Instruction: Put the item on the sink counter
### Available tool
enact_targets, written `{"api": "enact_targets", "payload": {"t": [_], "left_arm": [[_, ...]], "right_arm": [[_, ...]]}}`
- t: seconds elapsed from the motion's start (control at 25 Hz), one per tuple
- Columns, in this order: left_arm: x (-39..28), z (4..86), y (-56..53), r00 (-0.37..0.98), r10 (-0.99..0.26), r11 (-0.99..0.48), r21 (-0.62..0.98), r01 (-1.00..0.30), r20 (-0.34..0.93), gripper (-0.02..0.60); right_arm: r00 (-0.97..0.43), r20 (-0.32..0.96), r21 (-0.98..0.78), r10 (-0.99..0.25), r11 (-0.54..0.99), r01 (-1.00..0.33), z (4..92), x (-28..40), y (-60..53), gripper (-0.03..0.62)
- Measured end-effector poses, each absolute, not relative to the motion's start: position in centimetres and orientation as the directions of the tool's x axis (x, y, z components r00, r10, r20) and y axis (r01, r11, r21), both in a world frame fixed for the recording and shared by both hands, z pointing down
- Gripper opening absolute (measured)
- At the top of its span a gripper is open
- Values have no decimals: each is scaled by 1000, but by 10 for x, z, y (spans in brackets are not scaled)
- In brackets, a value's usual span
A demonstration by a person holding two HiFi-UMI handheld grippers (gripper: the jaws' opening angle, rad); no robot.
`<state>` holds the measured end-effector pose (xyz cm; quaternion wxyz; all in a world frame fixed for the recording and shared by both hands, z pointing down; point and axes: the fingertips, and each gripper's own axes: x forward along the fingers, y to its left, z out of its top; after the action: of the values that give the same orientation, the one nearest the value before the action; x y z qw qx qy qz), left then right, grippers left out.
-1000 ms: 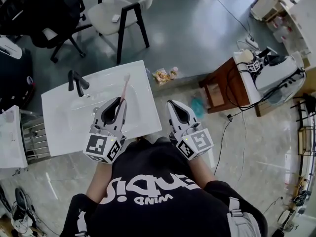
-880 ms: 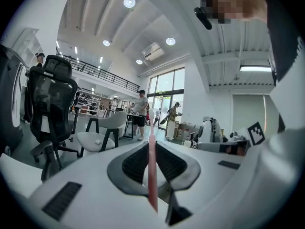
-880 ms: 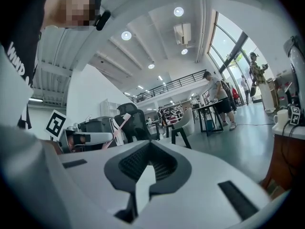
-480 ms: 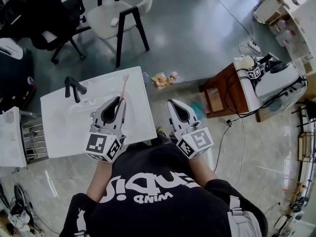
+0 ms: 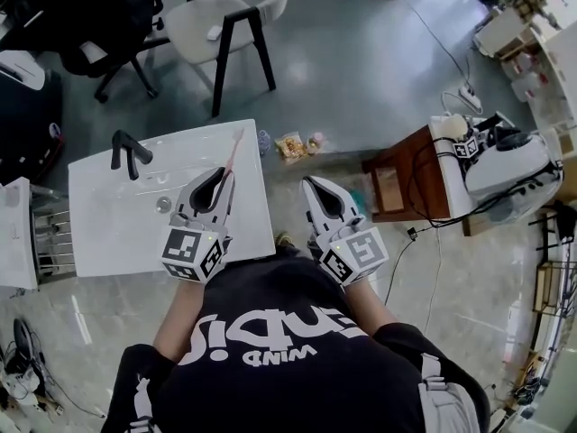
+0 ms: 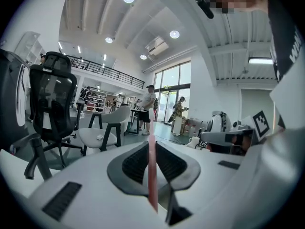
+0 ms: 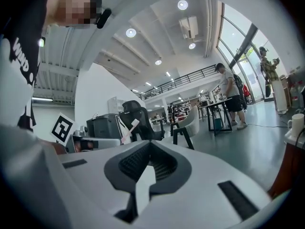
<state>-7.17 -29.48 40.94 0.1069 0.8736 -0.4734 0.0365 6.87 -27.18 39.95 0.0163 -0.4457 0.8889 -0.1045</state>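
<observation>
A glossy grey floor [image 5: 361, 79] filled most of the head view. On it at the left stood a white rectangular surface [image 5: 108, 237], smooth and shiny, with a shallow basin sunk into it, a round metal drain [image 5: 163, 204] and an angular black faucet [image 5: 129, 149] near its far left corner. Beyond it were a chair [image 5: 212, 25] with a pale padded seat and thin black legs, and a black mesh office chair [image 5: 77, 12]. To the right stood a brown wooden stand [image 5: 397, 183] with dark cables trailing round it. Crinkled snack packets [image 5: 293, 142] lay on the floor just past the surface's far right corner.

The left gripper [image 5: 220, 177], of white plastic with ribbed black pads, was over the right part of the surface. Its jaws stood closed on the thin pink handle of a toothbrush [image 5: 231, 156], which ran straight out beyond the tips, its bristle end over the surface's far edge. Whether the brush touched the surface could not be told. In the left gripper view the handle [image 6: 151, 175] passed upright between the pads of the left gripper [image 6: 151, 144].

The right gripper [image 5: 310, 186] was off the surface's right side, above the floor, well apart from the brush. In its own view the right gripper [image 7: 150, 144] had its jaws together at the tips with nothing between them.
</observation>
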Motion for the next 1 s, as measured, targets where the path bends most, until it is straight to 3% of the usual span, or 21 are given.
{"api": "enact_targets", "payload": {"t": [1.0], "left_arm": [[-58,529,-310,509,-746,-498,146,-855,429,63]], "right_arm": [[-617,76,-207,-784,593,-779,407,73,-284,18]]}}
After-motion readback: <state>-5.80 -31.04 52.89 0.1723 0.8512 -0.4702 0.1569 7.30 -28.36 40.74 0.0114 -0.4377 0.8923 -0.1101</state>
